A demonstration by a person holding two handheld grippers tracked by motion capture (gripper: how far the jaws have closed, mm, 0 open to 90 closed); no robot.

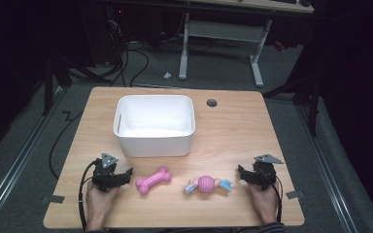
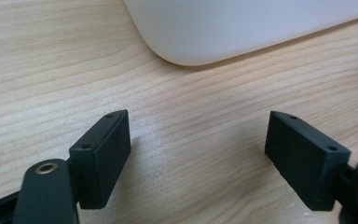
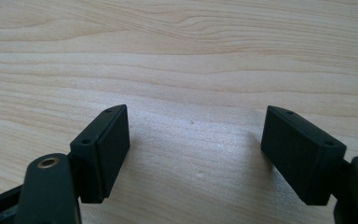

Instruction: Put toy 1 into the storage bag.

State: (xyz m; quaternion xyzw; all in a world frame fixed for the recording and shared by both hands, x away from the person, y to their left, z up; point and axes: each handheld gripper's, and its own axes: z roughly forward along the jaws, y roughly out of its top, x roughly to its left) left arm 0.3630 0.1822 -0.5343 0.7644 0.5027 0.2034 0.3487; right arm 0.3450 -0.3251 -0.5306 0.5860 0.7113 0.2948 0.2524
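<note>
Both claws rest on the tabletop (image 1: 233, 126), jaws spread, nothing between them. Left claw (image 1: 125, 173) sits at 9 o'clock of the pink bone toy (image 1: 152, 180), just beside it. Right claw (image 1: 241, 172) sits at 3 o'clock of the ball toy (image 1: 207, 185), near it. I see the white bin (image 1: 154, 125) at 12 o'clock of both toys, apart from them.

I see a dim room with grey carpet (image 1: 24, 160) and loose black cables (image 1: 131, 58). Beyond the wooden table's (image 1: 252, 131) far edge stands a white-legged desk (image 1: 223, 34).
</note>
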